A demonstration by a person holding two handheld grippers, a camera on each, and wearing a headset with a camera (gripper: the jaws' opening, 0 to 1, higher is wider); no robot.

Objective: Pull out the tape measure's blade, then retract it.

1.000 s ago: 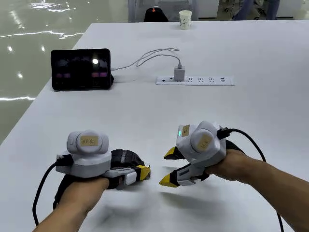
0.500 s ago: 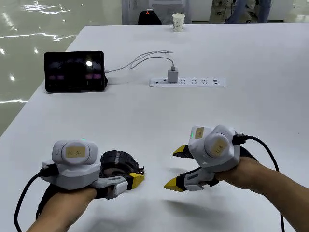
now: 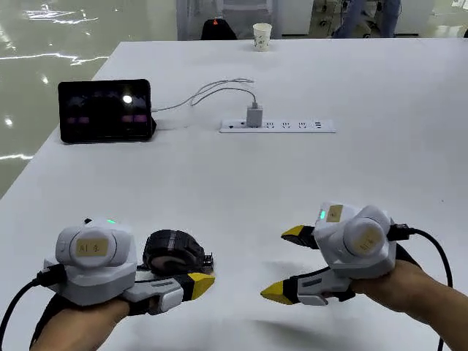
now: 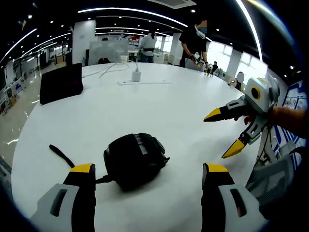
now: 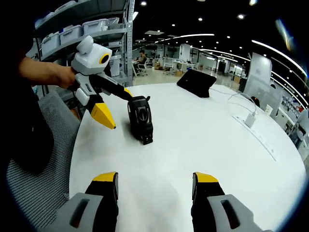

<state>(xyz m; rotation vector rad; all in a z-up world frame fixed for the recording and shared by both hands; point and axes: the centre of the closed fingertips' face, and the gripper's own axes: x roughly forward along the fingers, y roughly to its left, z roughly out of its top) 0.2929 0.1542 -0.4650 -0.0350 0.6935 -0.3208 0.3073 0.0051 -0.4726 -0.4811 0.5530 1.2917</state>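
Black tape measure (image 3: pixel 172 251) lies on the white table (image 3: pixel 241 183), between the jaws of the open left tongs (image 4: pixel 149 170); contact not discernible; right tongs (image 3: pixel 284 263) open, holding nothing, well apart.

In the head view the left gripper (image 3: pixel 197 269) is covering the near side of the black tape measure (image 3: pixel 173 251), whose case is hiding the far jaw. The hook (image 3: pixel 209 257) on the tape measure's right is appearing too small to make out.
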